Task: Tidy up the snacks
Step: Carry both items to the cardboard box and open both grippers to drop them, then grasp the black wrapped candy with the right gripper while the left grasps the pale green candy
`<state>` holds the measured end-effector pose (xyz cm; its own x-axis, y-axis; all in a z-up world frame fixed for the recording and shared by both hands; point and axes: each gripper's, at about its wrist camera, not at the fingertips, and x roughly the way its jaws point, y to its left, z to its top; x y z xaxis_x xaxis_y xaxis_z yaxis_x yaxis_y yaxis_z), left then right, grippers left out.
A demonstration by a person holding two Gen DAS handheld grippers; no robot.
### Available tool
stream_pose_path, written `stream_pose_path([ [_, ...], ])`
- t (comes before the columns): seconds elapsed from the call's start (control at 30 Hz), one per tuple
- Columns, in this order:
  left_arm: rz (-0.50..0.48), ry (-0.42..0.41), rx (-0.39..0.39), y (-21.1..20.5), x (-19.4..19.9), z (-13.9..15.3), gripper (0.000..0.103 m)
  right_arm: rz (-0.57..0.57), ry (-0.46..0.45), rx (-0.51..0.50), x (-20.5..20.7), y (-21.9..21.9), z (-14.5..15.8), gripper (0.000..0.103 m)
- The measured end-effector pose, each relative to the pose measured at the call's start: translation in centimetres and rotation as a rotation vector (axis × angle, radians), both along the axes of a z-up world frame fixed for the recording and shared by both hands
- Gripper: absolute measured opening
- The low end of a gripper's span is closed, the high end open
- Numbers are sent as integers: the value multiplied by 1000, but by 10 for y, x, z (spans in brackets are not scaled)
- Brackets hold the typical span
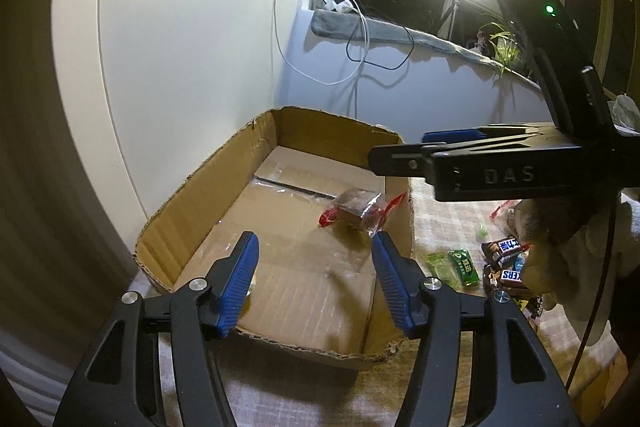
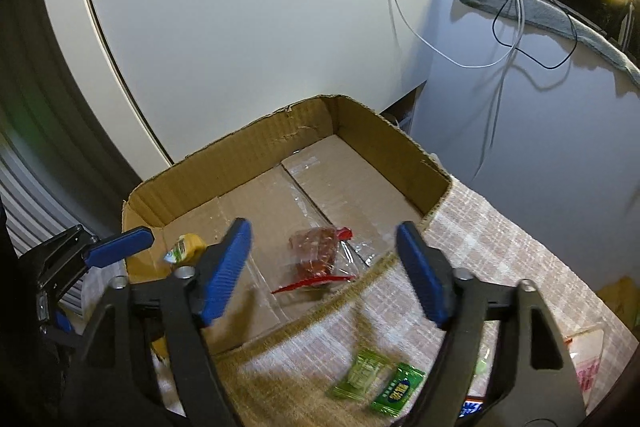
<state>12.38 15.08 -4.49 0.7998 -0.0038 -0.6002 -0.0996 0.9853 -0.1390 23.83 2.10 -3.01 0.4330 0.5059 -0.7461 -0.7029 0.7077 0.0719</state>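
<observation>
Snack packet (image 2: 320,255) flat in cardboard box (image 2: 224,163), long axis diagonal; both claws spread, empty.

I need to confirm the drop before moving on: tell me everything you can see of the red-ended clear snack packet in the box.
The snack packet is a clear, crinkled plastic wrapper with red sealed ends and a dark reddish-brown filling. It lies flat on the floor of the open cardboard box, near the box's low wall beside the tablecloth. Nothing grips it: the right gripper stands open over it, its fingers clear of the wrapper.
</observation>
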Motion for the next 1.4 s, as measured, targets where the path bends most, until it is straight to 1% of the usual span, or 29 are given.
stream_pose_path([
  [0.2, -5, -13, 1, -8, -8, 6, 58, -19, -9, 15, -10, -29, 10, 81],
  [0.37, -27, -17, -8, -21, -11, 7, 58, -46, -21, 11, -25, -67, 18, 81],
  [0.5, -53, -17, -10, -35, -12, 8, 58, -68, -16, 12, -39, -101, 17, 81],
  [0.7, -95, -12, -9, -59, -11, 6, 58, -107, -3, -17, -61, -145, 4, 81],
  [0.83, -121, 0, -7, -74, -9, 3, 58, -145, 9, -57, -74, -177, -13, 81],
  [0.97, -153, 22, -7, -90, -3, -4, 58, -172, 40, -66, -81, -201, -29, 81],
  [1.03, -170, 35, -1, -99, 2, -8, 55, -176, 58, -64, -84, -209, -35, 80],
  [1.07, -177, 43, 3, -103, 4, -9, 50, -174, 66, -64, -85, -211, -39, 80],
  [1.1, -187, 54, 6, -108, 8, -12, 45, -170, 73, -65, -86, -212, -41, 74],
  [1.13, -192, 62, 6, -110, 10, -14, 43, -163, 83, -69, -88, -213, -45, 67],
  [1.2, -199, 81, 6, -116, 17, -19, 35, -149, 102, -82, -89, -213, -54, 60],
  [1.23, -205, 91, 8, -119, 20, -22, 34, -147, 107, -85, -89, -212, -58, 55],
  [1.3, -208, 107, 13, -123, 25, -26, 33, -140, 126, -90, -89, -210, -66, 50],
  [1.4, -210, 131, 21, -128, 32, -33, 33, -136, 147, -89, -87, -207, -75, 47],
])
